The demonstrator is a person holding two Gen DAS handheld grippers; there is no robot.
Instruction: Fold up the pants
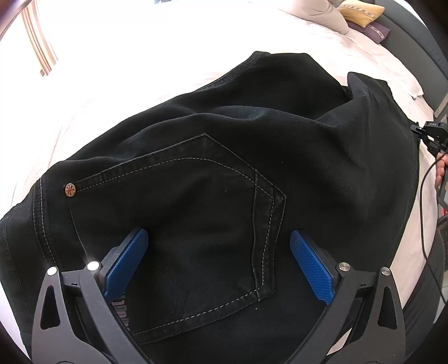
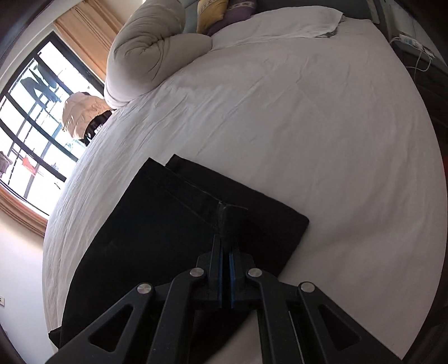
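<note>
Black jeans lie on a white bed sheet, back pocket and a copper rivet facing up. My left gripper is open, its blue pads spread over the pocket, holding nothing. In the right wrist view the pants lie flat with the leg ends toward the far side. My right gripper is shut on a pinched fold of the pants' fabric and lifts it slightly. The right gripper's body shows at the left wrist view's right edge.
A rolled grey duvet and yellow and purple pillows lie at the head of the bed. A barred window is to the left. A nightstand with a cable stands beyond the bed's far right corner.
</note>
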